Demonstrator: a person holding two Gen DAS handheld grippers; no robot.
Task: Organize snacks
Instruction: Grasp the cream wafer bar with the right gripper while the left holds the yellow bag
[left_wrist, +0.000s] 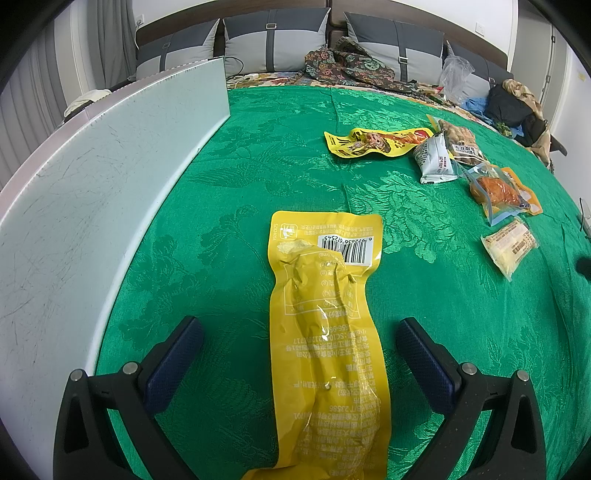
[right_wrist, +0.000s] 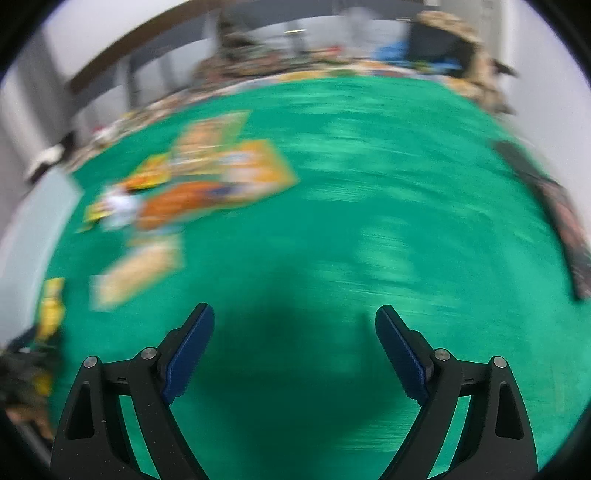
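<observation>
Left gripper (left_wrist: 299, 339) gaped, straddling the long yellow snack packet (left_wrist: 327, 332) (barcode up): pick-up step, probably; closing comes next. Right gripper (right_wrist: 294, 332) gaped empty, view blurred.

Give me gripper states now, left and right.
Left gripper: open, straddling the long yellow snack packet, not clamped on it.
Right gripper: open, empty, above the green cloth.

White board (left_wrist: 92, 206) walls left; cloth (left_wrist: 229, 184) open
</observation>
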